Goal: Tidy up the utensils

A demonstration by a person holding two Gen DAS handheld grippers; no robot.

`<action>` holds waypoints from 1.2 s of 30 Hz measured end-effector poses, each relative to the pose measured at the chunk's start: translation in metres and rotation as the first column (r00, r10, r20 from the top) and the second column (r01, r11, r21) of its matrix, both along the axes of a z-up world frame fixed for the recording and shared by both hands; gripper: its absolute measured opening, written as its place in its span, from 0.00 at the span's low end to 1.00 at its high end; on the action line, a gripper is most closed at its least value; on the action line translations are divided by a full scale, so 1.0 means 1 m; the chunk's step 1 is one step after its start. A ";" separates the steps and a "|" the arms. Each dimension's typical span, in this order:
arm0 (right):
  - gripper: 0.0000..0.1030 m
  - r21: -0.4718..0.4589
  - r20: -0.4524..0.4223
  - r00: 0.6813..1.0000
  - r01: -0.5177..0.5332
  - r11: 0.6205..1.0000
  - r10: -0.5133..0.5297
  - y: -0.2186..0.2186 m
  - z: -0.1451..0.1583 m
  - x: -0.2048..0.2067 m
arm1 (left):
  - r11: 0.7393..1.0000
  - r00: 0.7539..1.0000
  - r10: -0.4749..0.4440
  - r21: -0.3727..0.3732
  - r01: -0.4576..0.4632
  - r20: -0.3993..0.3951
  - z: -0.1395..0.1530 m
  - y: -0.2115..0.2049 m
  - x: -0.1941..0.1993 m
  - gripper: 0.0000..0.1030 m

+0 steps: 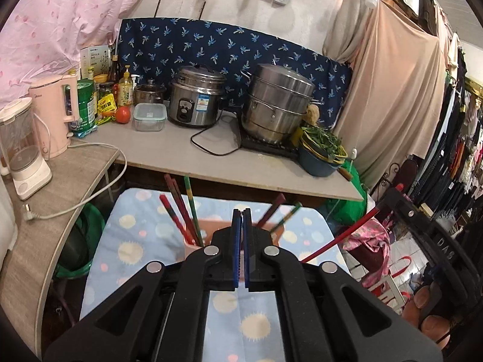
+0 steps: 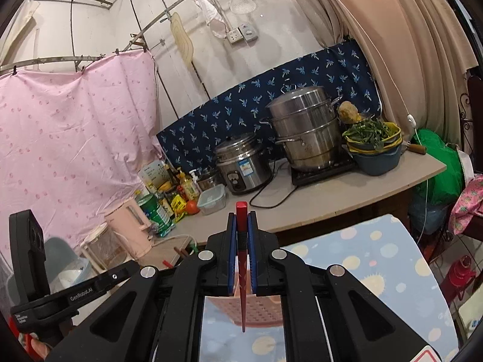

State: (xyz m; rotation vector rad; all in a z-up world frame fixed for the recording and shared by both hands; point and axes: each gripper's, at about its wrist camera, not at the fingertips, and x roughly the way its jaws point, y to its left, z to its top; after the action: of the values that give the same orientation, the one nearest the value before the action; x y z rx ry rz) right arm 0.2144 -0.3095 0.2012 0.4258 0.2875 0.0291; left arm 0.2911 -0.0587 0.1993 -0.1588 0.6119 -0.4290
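Note:
A pink utensil holder [image 1: 193,246] stands on the dotted light-blue cloth [image 1: 142,241], with several red and multicoloured chopsticks [image 1: 181,211] upright in it. My left gripper [image 1: 242,215] is shut and empty, just in front of the holder. My right gripper [image 2: 242,220] is shut on a red chopstick [image 2: 242,271], held upright with its thin tip pointing down over the pink perforated holder [image 2: 256,310]. That chopstick also shows at the right of the left wrist view [image 1: 338,236], slanting beside the right gripper's black body.
A grey counter [image 1: 181,150] behind holds a rice cooker [image 1: 196,99], a steel steamer pot [image 1: 277,102], a bowl of greens [image 1: 320,154], a pink kettle [image 1: 57,114], bottles and a blender [image 1: 21,150]. Clothes hang at the right.

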 end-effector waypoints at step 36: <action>0.39 -0.086 -0.213 0.977 -0.037 0.996 0.018 0.018 -0.070 0.057 | 0.979 0.991 0.128 0.166 -0.119 -0.043 -0.075 -0.011 0.034 0.54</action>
State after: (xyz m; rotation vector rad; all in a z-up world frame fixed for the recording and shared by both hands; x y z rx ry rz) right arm 0.2718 -0.2911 0.1311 0.3355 0.5035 -0.0024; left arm 0.3248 -0.0699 0.1242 -0.0521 0.6828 -0.2536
